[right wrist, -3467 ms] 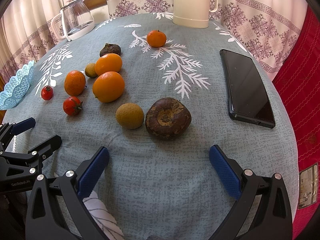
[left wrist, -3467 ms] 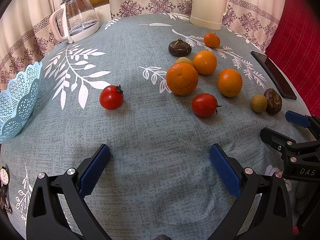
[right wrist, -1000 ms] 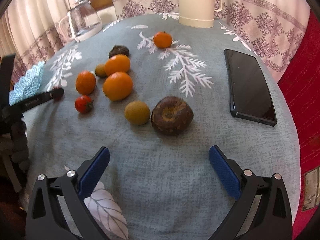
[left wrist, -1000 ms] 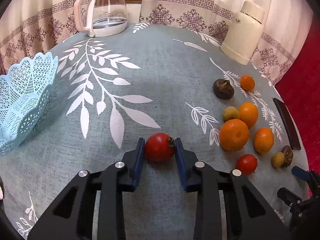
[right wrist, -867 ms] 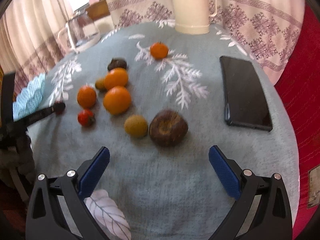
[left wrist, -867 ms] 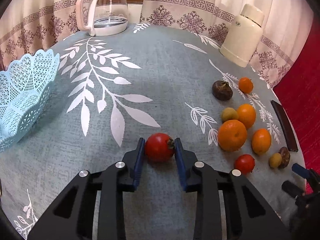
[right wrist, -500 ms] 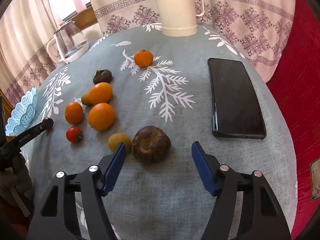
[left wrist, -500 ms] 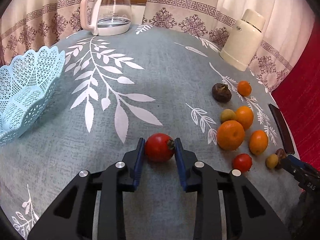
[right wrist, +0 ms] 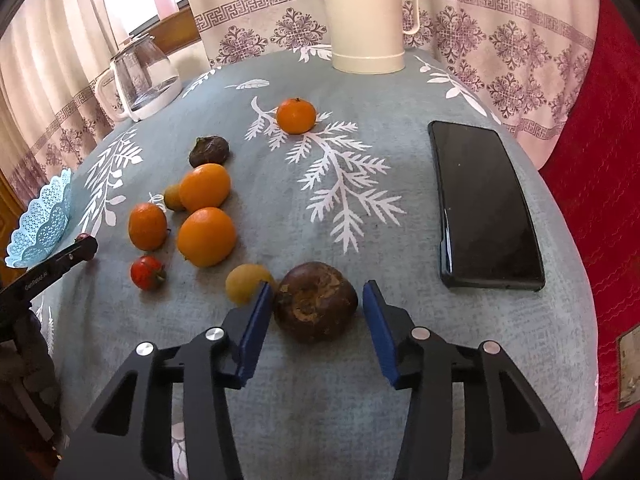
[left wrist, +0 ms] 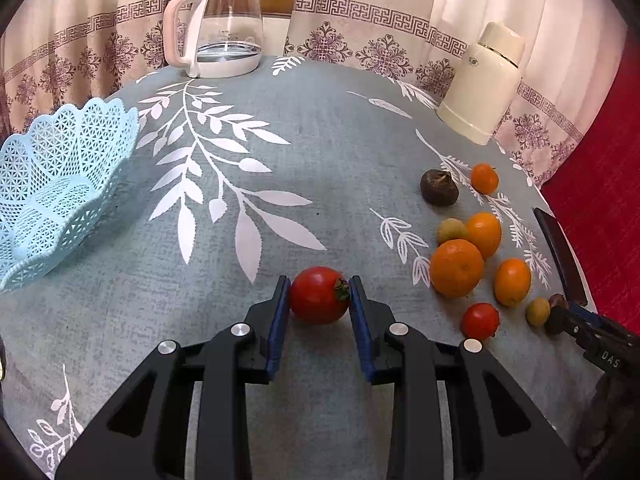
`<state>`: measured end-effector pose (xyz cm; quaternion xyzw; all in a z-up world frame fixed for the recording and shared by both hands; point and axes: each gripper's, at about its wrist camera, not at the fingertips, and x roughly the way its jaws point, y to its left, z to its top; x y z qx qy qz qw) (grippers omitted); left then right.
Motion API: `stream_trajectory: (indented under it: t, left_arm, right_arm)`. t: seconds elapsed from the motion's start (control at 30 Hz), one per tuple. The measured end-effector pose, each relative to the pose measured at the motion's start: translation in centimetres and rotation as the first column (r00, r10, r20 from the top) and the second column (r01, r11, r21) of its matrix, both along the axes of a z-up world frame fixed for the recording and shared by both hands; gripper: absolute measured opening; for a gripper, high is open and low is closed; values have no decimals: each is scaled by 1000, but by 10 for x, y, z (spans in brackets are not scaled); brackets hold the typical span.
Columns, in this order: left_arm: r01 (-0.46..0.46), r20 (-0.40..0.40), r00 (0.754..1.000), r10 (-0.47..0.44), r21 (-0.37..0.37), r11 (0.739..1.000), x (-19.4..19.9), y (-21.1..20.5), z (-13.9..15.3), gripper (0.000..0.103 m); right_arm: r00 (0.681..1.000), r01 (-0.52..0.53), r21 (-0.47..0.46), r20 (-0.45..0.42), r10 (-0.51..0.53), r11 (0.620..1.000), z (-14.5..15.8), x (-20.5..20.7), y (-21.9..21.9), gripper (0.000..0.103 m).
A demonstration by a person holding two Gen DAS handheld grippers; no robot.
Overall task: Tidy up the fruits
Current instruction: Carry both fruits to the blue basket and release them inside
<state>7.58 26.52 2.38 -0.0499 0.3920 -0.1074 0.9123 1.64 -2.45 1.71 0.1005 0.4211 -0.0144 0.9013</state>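
Observation:
My left gripper (left wrist: 319, 282) is shut on a red tomato (left wrist: 318, 296), low over the grey leaf-print cloth. A light blue lattice basket (left wrist: 52, 184) stands to its left. My right gripper (right wrist: 318, 285) is open and straddles a brown wrinkled fruit (right wrist: 316, 302); the left pad is at the fruit's side and a small gap shows at the right pad. A small yellow-brown fruit (right wrist: 246, 282) lies just left of it. Several oranges (right wrist: 206, 236), a second tomato (right wrist: 146, 273) and another brown fruit (right wrist: 209, 150) lie further left.
A black phone (right wrist: 484, 204) lies right of the right gripper. A cream thermos jug (right wrist: 368, 16) and a glass kettle (left wrist: 224, 24) stand at the table's far edge. Curtains hang behind; a red surface (left wrist: 600, 160) borders the table on the right.
My right gripper has moved forward and narrowed its jaws around the brown fruit. The left gripper closed on the tomato earlier and keeps hold, with the basket now more in view.

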Motion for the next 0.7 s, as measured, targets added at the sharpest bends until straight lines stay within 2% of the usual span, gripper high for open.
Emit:
stream_trajectory:
  t: [0.43, 0.7]
  left_arm:
    - [-6, 41, 999, 6, 7, 1000, -12, 7, 14, 30]
    - [-54, 106, 993, 54, 3, 999, -18, 28, 36, 31]
  right_arm:
    - [1000, 0, -29, -7, 0, 1000, -4, 3, 6, 43]
    - [998, 39, -4, 41, -39, 999, 11, -4, 0, 42]
